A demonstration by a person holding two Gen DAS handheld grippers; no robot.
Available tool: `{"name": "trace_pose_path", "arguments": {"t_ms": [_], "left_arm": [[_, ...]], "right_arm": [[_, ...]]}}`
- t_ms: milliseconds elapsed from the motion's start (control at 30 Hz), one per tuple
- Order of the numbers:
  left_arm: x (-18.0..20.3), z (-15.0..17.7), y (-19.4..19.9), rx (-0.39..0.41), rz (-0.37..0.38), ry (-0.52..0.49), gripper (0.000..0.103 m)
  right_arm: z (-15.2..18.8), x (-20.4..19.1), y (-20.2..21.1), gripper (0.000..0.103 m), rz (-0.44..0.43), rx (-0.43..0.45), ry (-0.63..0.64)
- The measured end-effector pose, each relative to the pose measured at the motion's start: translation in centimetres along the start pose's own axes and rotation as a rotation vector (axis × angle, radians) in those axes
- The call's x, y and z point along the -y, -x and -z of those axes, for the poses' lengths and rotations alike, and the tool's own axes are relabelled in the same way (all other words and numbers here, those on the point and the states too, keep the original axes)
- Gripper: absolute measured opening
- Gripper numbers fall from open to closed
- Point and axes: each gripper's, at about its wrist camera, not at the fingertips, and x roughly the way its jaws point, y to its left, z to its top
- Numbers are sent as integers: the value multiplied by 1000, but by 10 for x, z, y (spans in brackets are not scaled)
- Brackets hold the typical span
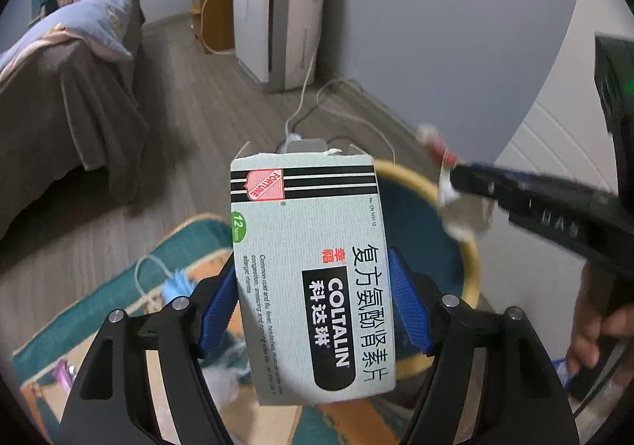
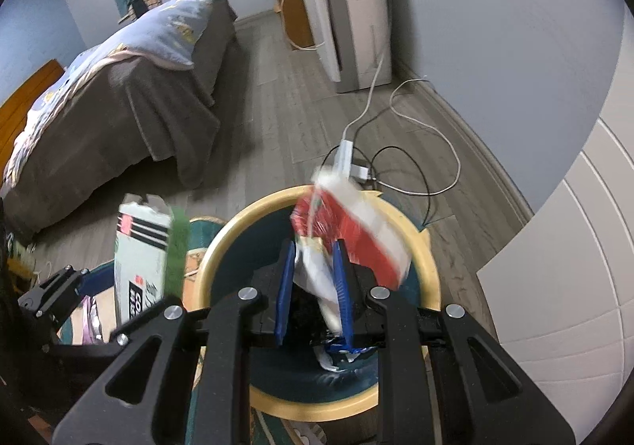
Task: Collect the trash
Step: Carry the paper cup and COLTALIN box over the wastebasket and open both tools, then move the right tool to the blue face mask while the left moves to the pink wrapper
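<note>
My left gripper (image 1: pixel 313 286) is shut on a pale green Coltalin medicine box (image 1: pixel 309 270), its blue pads pressing on both sides of the box. The box is held upright, in front of a teal bin with a yellow rim (image 1: pixel 471 262). In the right wrist view my right gripper (image 2: pixel 315 253) is shut on a crumpled red and white wrapper (image 2: pixel 356 231), which hangs over the bin (image 2: pixel 222 247). Some trash lies inside the bin. The box (image 2: pixel 138 247) and the left gripper's fingers (image 2: pixel 51 286) show at the left. The right gripper (image 1: pixel 455 177) reaches in from the right.
The bin stands on a teal and orange rug (image 1: pixel 119 286), where a blue face mask (image 1: pixel 174 282) lies. A power strip with cables (image 2: pixel 348 155) is on the wooden floor behind. A bed (image 2: pixel 119 88) is at the left, and a white appliance (image 2: pixel 348 21) stands against the wall.
</note>
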Motion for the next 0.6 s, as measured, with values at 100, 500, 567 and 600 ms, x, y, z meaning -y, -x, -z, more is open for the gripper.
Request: {"name": "trace_pose_path", "arguments": {"t_ms": [100,500,567,600], "left_arm": [[1,-2,0,0,4,9,73],[-17,15,36,27,-75,19,84],[-24,18,44,33,-95,26,88],[-29,21,52,41,-110,34,91]], "right_arm": [[-1,5,-1,20,6,-2,-11],[-2,-1,-1,49,4,-10,-19],[-2,-6,1,59,-2,-5,-12],[-2,-7,2,62,-5,-3,-8]]}}
